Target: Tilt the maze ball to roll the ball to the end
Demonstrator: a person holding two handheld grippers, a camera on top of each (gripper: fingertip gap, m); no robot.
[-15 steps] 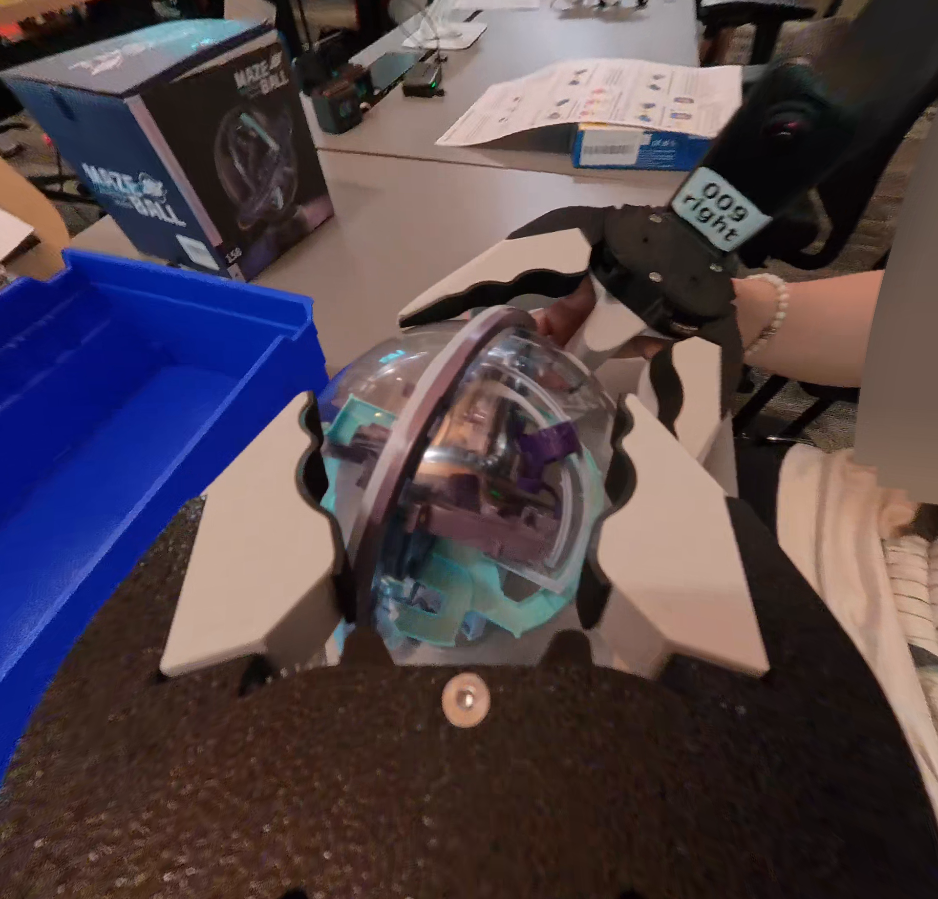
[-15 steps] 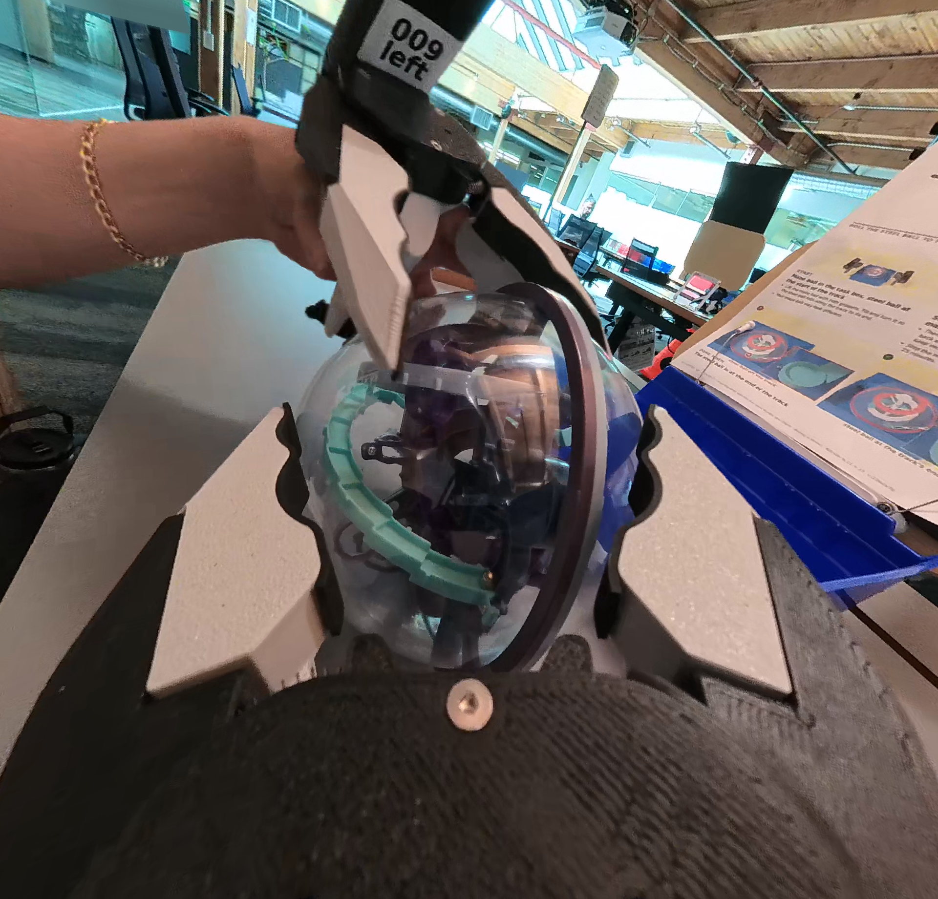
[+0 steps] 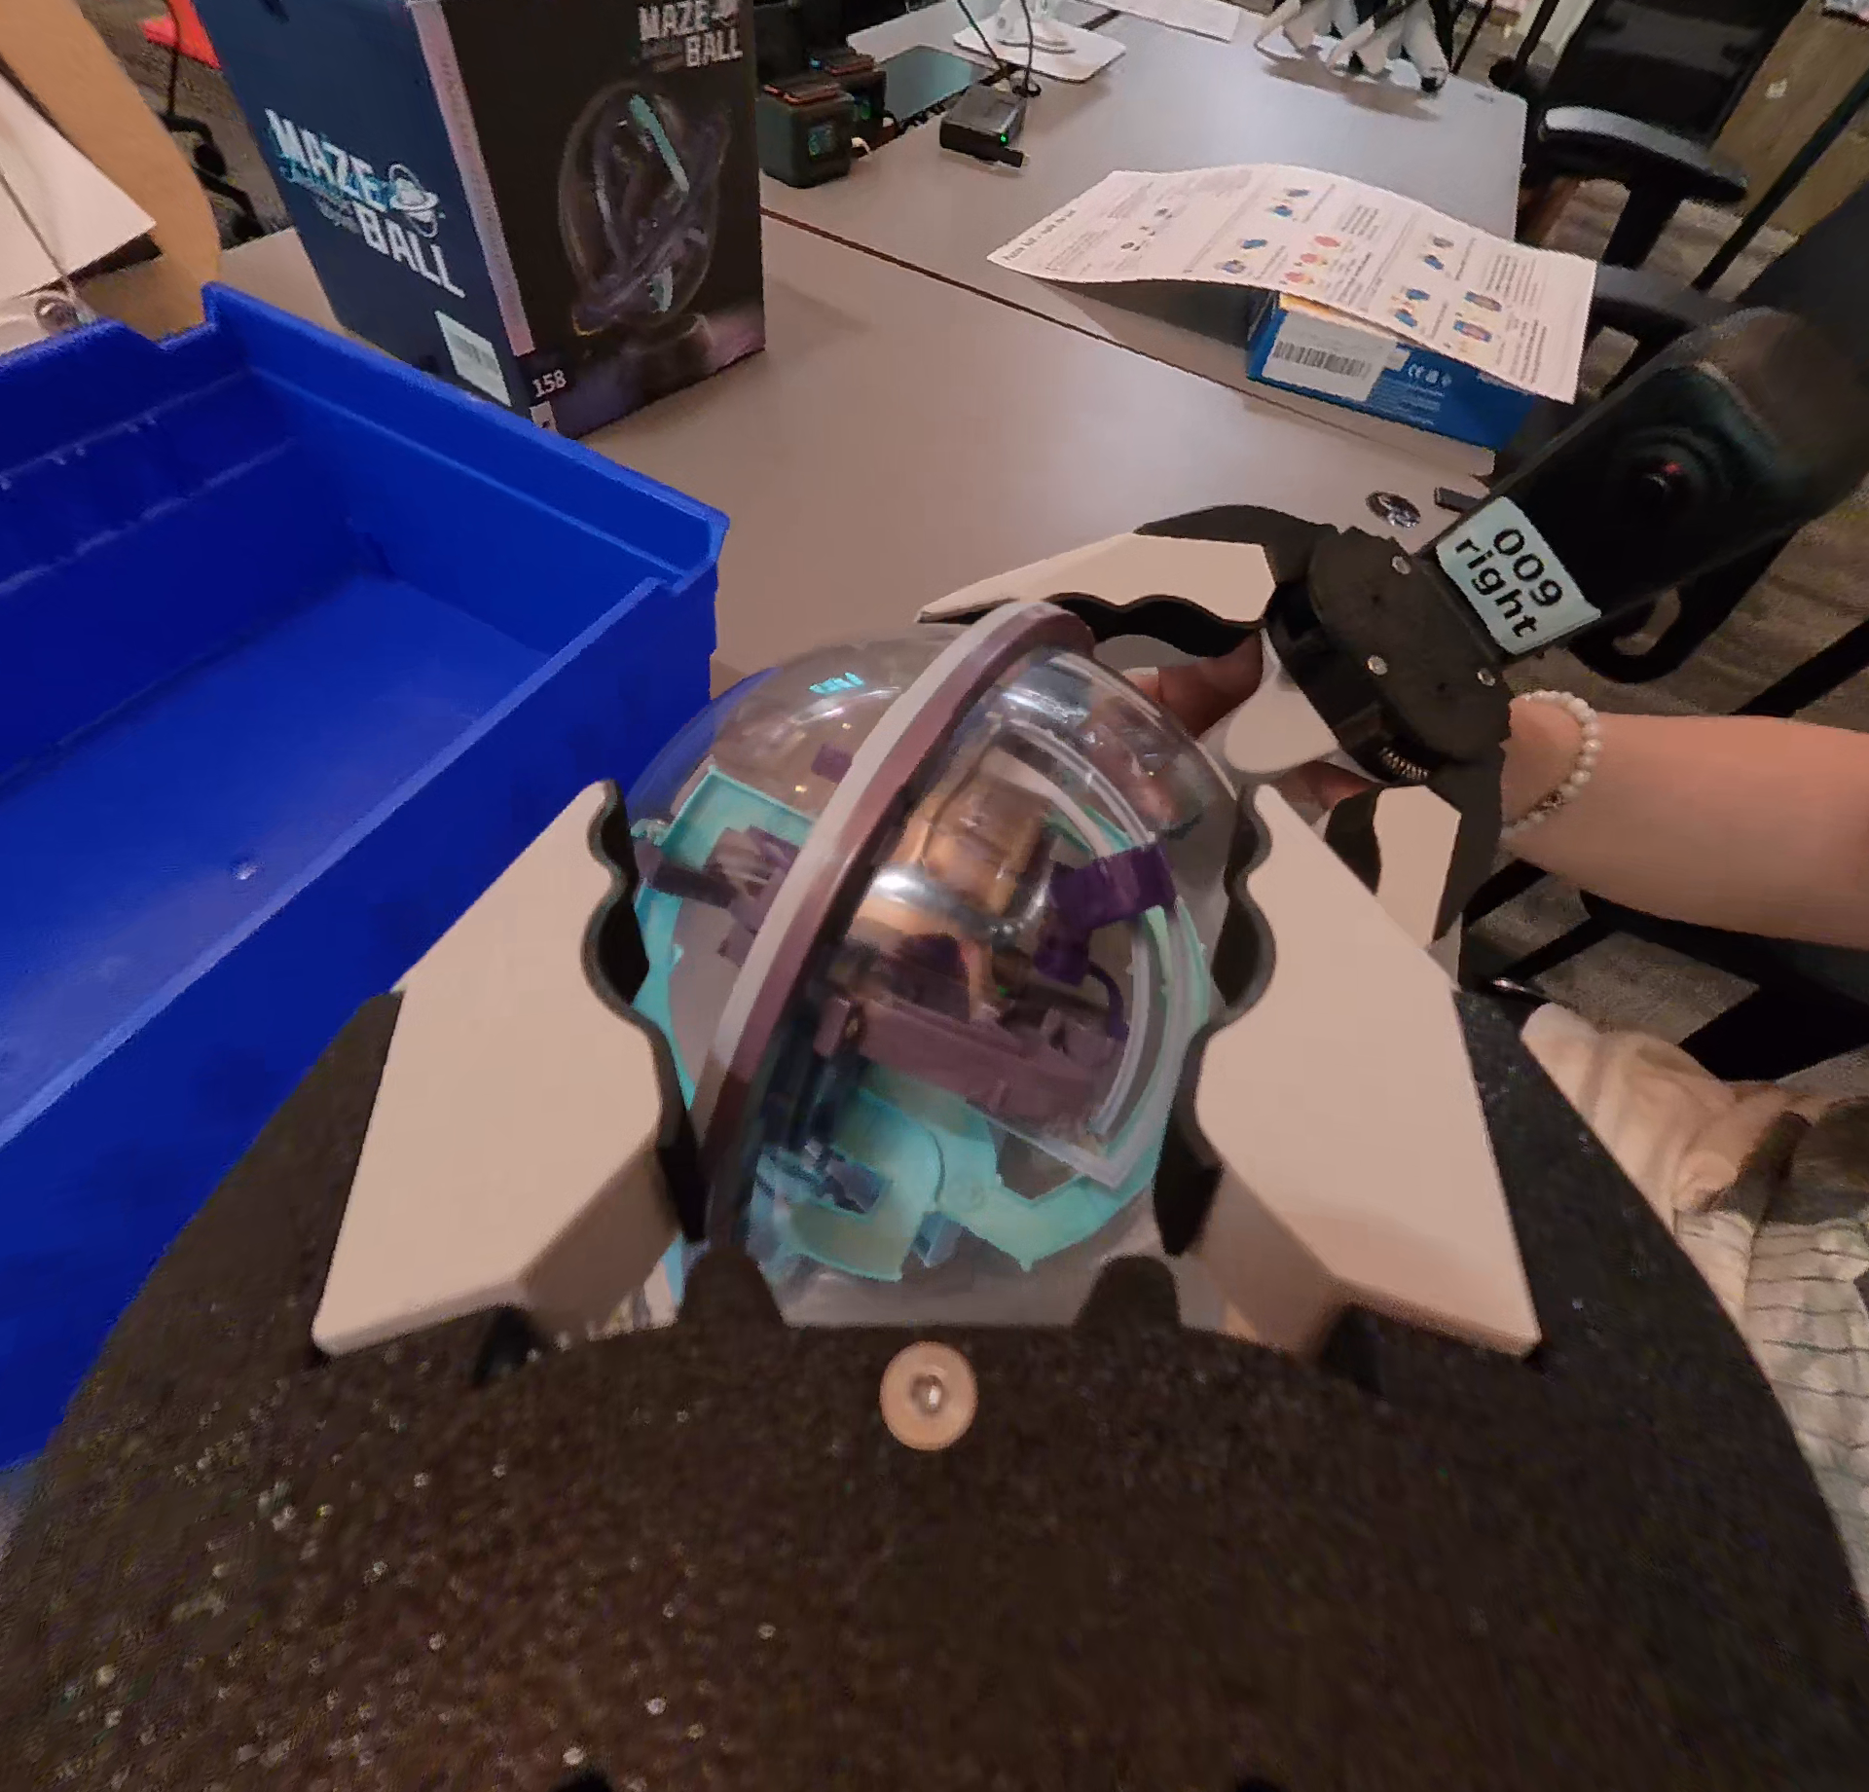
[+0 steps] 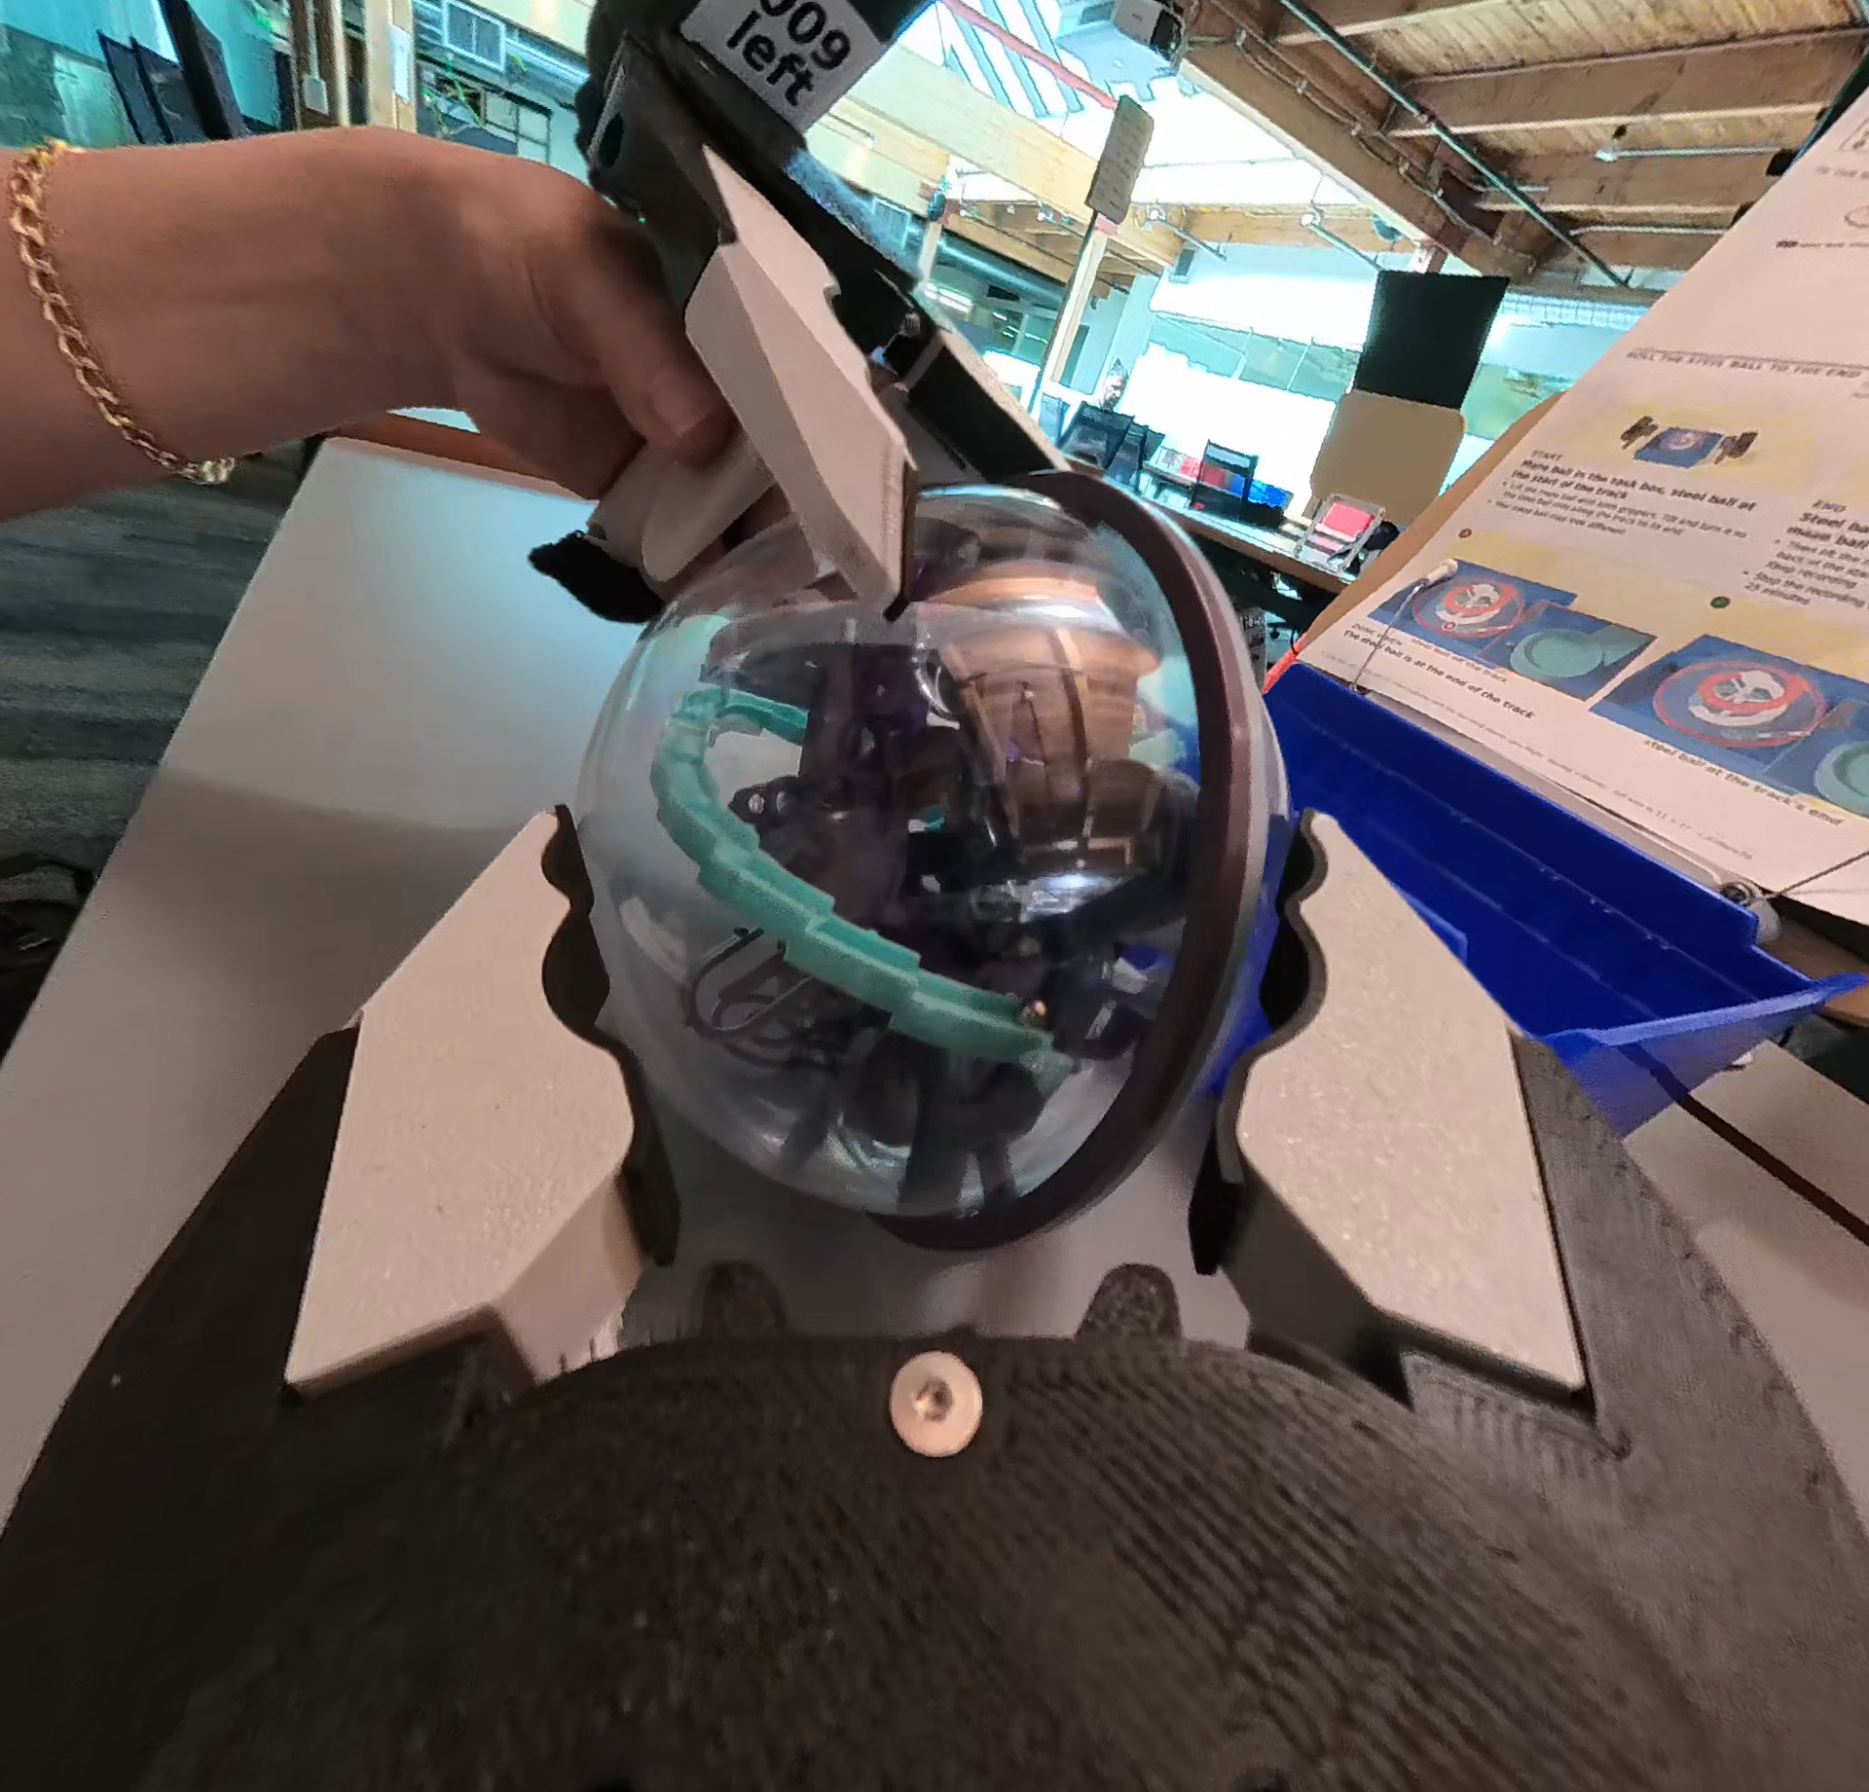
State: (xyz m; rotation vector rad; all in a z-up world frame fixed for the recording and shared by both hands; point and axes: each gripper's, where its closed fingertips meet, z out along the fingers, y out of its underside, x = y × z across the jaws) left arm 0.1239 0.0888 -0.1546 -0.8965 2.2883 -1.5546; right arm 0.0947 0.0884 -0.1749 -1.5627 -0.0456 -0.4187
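Left wrist view: maze ball [image 3: 915, 945] sits at frame centre, clamped between the two pale fingers of the left gripper [image 3: 925, 1015]; dark seam ring runs diagonally from lower left to upper right across the sphere.
Right wrist view: same maze ball [image 4: 910, 894] at frame centre, the right gripper [image 4: 925, 1025] pinching it from the opposite side; seam ring lies toward the right of the sphere.
Grip state: both grippers closed onto the clear shell, scalloped finger edges touching it; neither is spread free.
Location of sphere: held up off the grey table [image 3: 1011, 449], just beside the blue bin [image 3: 303, 732] at the left of the left wrist frame.
Steel ball: not locatable in either view; teal track [image 4: 829, 924] and purple pieces hide it, so progress cannot be judged.
Risk 1: shell is smooth and round; uneven squeeze between the two grippers during a turn could let it slip and drop to the table or into the bin.
Risk 2: too quick a tilt would likely throw the steel ball off the narrow track, forcing a restart.
Risk 3: fingers and glare cover parts of the track, so the tilt may be steered blind.
Hand pose, left: person's hand [image 4: 526, 328] enters from the upper left of the right wrist frame, gripper angled downward onto the sphere's top.
Hand pose, right: forearm with bead bracelet [image 3: 1563, 762] enters from the right edge of the left wrist frame, gripper pointing left.
Background: maze ball box [image 3: 526, 176] at upper left, instruction sheet [image 3: 1315, 257] at upper right.
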